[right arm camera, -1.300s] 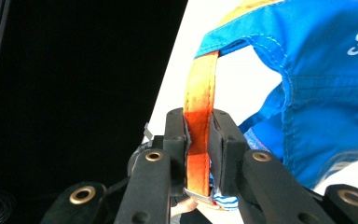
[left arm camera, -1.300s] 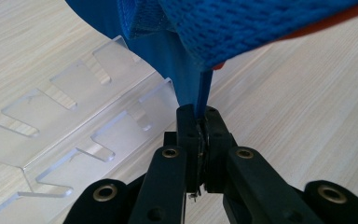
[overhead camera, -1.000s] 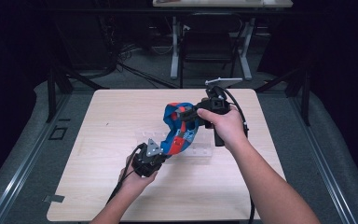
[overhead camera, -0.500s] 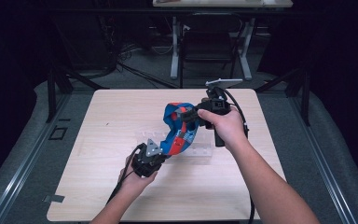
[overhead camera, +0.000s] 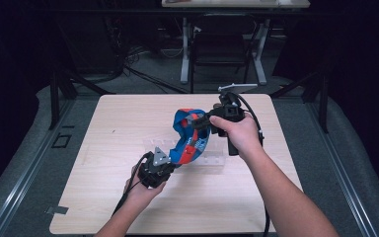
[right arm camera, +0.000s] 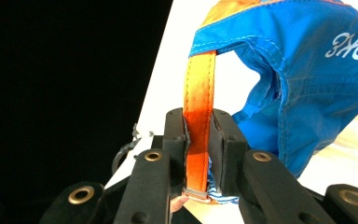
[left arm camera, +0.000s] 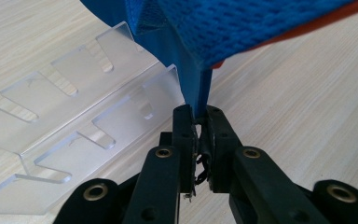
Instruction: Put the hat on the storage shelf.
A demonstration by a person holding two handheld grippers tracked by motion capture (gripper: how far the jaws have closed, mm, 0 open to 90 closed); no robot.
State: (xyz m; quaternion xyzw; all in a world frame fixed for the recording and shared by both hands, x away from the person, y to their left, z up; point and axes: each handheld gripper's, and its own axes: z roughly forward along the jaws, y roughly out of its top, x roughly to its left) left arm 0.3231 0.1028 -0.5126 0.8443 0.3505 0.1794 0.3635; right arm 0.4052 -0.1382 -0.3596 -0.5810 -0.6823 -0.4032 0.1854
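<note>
high view is showing the pale wooden table (overhead camera: pixel 103 197), then a clear acrylic rack (overhead camera: pixel 212 160) lying under the blue-and-orange mesh cap (overhead camera: pixel 190 140), which is stretching lengthwise between both claws. left gripper (overhead camera: pixel 170 160), jaws just easing apart, is pinching its brim; right gripper (overhead camera: pixel 197 122) is clamping the orange strap (right arm camera: pixel 198 116).

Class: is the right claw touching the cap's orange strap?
Touching. The right gripper view shows the right claw pinching the orange strap between both jaws.
</note>
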